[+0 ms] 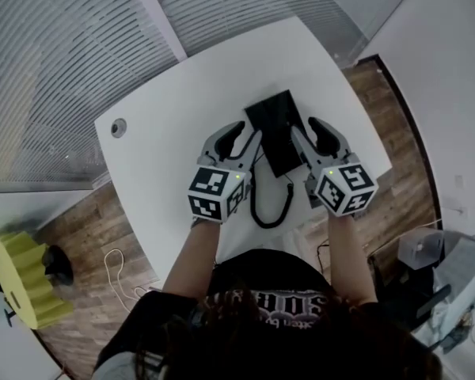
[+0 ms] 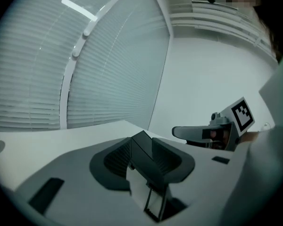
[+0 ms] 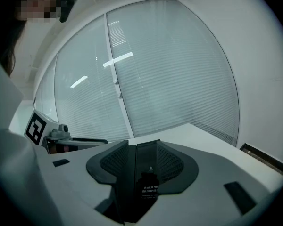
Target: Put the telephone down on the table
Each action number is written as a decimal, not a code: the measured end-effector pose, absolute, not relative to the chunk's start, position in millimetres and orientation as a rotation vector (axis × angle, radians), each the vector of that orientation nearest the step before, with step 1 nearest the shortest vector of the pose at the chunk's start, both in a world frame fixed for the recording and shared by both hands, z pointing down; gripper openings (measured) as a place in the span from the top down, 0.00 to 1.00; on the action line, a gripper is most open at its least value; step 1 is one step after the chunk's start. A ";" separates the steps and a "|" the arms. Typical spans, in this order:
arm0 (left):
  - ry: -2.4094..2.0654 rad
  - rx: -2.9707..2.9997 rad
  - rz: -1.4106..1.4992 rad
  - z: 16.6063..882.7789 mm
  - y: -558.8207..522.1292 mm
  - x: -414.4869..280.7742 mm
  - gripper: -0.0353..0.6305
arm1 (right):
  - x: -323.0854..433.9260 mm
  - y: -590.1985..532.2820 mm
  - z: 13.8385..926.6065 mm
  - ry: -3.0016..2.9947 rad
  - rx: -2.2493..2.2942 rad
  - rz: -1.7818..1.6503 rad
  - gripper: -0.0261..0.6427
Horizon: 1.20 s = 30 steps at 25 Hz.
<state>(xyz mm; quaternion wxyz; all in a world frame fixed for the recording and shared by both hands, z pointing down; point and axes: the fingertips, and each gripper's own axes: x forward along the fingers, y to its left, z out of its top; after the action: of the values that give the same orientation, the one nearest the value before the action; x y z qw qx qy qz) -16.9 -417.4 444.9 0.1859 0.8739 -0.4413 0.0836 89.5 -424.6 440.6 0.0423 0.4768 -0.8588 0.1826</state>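
Telephone [image 1: 277, 129]: a flat black unit above the middle of the white bench [image 1: 182, 93], its long sides running away from the person. Its black cord [image 1: 271, 206] loops down toward the bench's near edge.

Left hand-held gripper [image 1: 245, 138]: partly closed on the telephone's left edge. In the left gripper view, a dark corner of the unit sits between the ribbed pads, with both pads against it.

Right hand-held gripper [image 1: 309, 134]: set fairly wide on the right edge. In the right gripper view, the dark slab and its small printed label fill the gap between the pads.

Whether the telephone rests on the bench or is held just clear of it cannot be determined. Slatted blinds [image 1: 63, 54] stand beyond the far edge of the bench.
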 end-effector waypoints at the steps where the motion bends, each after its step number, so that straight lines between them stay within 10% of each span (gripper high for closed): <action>1: -1.266 2.480 0.241 440.4 -413.9 -15.5 0.74 | 90.0 -420.6 438.3 -2.632 1.462 0.552 0.67; 30: -1.537 2.609 0.219 369.9 -283.5 28.2 0.94 | 117.0 -287.5 367.8 -2.700 1.524 0.216 0.91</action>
<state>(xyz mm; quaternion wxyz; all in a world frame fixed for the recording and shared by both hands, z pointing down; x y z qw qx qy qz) 28.2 -283.5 369.9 0.0526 0.8582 -0.5056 0.0721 117.0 -287.5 367.8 0.0170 0.4903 -0.8686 0.0696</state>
